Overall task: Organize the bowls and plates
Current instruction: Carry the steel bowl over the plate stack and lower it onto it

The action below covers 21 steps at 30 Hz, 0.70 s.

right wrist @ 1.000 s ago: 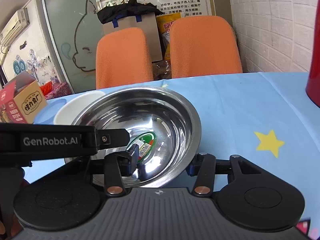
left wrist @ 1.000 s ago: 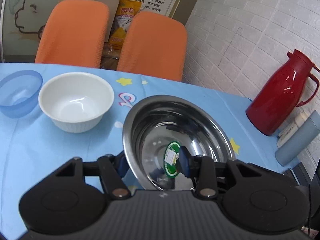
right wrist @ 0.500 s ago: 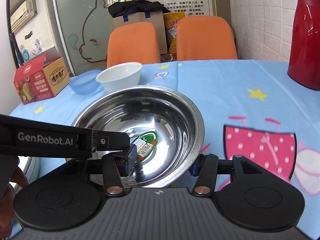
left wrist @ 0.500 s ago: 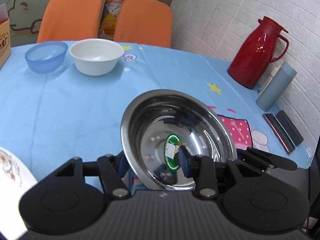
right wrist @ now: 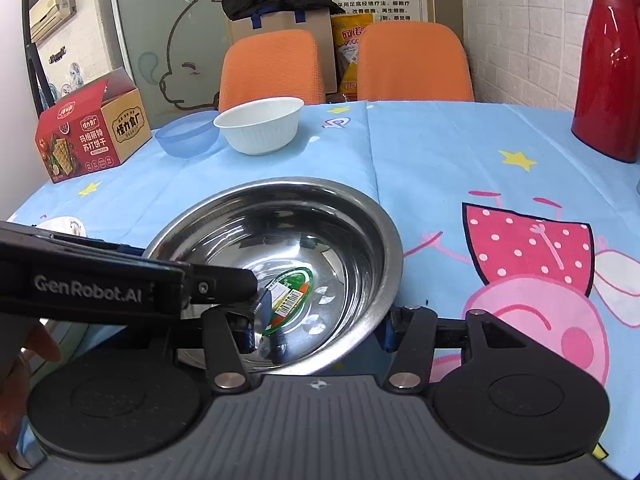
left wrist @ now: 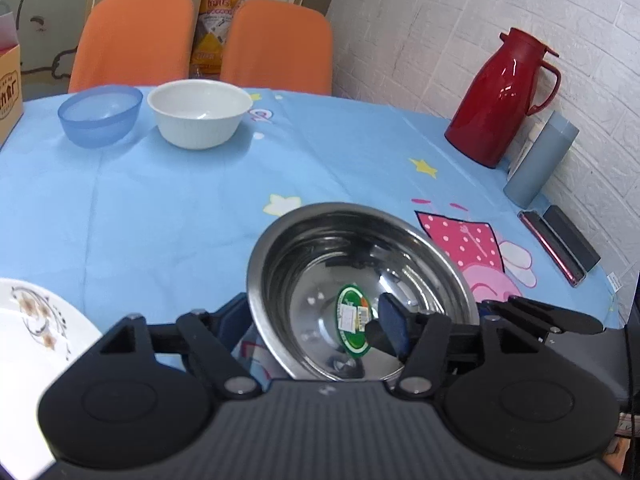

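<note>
Between my two sets of fingers sat the steel bowl [left wrist: 360, 292], its green sticker [left wrist: 354, 326] showing on the bottom. My left gripper [left wrist: 320, 320] was clamped on the bowl's near wall, one finger inside by the sticker and the other outside the rim. My right gripper [right wrist: 320, 320] gripped the same bowl [right wrist: 288, 256] likewise, with one finger inside and one outside the wall. I could not tell whether the bowl touched the table [left wrist: 168, 208] or hung just above it. Well ahead of my left fingers stood the white bowl [left wrist: 200, 114], and just to its left the blue bowl [left wrist: 100, 114], close together. Beside my left fingers, to the left, lay the edge of a white patterned plate [left wrist: 36, 328]. Far ahead to the right stood a red jug [left wrist: 500, 96] near the wall.
</note>
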{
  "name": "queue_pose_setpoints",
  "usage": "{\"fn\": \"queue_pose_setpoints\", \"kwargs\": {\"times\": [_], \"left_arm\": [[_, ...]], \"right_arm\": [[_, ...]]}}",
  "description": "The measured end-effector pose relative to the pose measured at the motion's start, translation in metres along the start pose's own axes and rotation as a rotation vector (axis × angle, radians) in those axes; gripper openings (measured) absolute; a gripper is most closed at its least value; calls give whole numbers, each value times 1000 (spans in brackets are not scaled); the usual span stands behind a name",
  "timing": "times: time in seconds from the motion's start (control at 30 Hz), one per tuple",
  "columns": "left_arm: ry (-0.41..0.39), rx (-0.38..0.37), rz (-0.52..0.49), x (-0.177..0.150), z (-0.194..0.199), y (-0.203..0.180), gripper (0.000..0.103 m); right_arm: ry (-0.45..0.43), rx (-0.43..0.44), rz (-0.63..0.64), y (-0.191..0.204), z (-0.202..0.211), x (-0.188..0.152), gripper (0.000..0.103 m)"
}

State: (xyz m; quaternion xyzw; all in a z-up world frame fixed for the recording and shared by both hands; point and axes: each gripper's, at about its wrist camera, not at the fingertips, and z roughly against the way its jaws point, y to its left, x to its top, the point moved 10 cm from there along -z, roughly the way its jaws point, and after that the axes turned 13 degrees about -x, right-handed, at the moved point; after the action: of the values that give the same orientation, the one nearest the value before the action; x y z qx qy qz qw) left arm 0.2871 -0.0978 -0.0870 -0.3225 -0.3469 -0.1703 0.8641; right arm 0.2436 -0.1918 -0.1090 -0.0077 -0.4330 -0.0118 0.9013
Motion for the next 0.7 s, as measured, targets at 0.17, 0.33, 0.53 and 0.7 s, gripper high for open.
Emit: {"fn": "queue_pose_setpoints", "kwargs": {"times": [0.17,0.33,0.53,0.7], "left_arm": [[-35,-23,-3,10,20,-6,73],[-67,-21,-32,12,40,-15,73],[-90,-19,-56,10,57,-24,73],[-116,-30,-57,11,66,-30,73]], "right_arm": [[-53,-40,-77,-22,19,5,103],[-90,-56,-108,-34,35,9,103],[-146,-50,-155,-40,56,13,103],[-157,-31,-167,-36,62,13,103]]}}
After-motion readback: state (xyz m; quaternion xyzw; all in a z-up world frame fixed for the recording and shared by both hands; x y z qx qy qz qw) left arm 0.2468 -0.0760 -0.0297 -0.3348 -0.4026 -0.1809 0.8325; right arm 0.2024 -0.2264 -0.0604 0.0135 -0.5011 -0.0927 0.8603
